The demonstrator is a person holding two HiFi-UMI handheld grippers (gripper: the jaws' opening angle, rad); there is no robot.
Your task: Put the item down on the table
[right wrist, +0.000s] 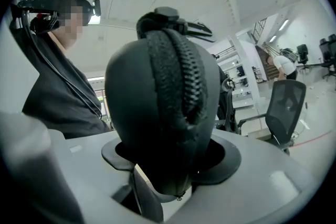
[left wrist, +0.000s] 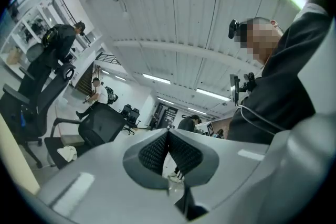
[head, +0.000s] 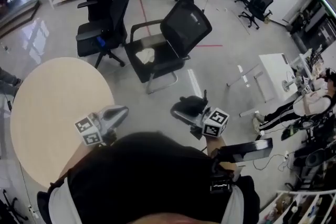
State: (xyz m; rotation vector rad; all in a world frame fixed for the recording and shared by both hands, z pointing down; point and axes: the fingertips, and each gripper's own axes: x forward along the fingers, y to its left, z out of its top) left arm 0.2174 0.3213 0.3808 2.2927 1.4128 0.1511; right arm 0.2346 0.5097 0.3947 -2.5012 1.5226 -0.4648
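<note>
1. Closest to the head camera is the person's dark top (head: 157, 186), filling the bottom of the view just beside the near right edge of the round table (head: 47, 107).
2. Right of the table and clear of its edge, over the floor, the right gripper (right wrist: 168, 165) is clamped on a black zipped case (right wrist: 163, 107). Its jaws press the rounded sides and the zip runs up the middle.
3. At the table's right edge, the left gripper (left wrist: 169, 152) has its ribbed jaws pressed together with nothing between them.
4. My reading is that the carry step is in hand, since the case is held in the air and not yet above the tabletop. The next move calls for bringing the right gripper left over the bare wood, lowering until the case rests, then parting the jaws.
5. No brand, label or readable writing shows on the case or table, and the grippers' cubes carry only black-and-white square patterns
</note>
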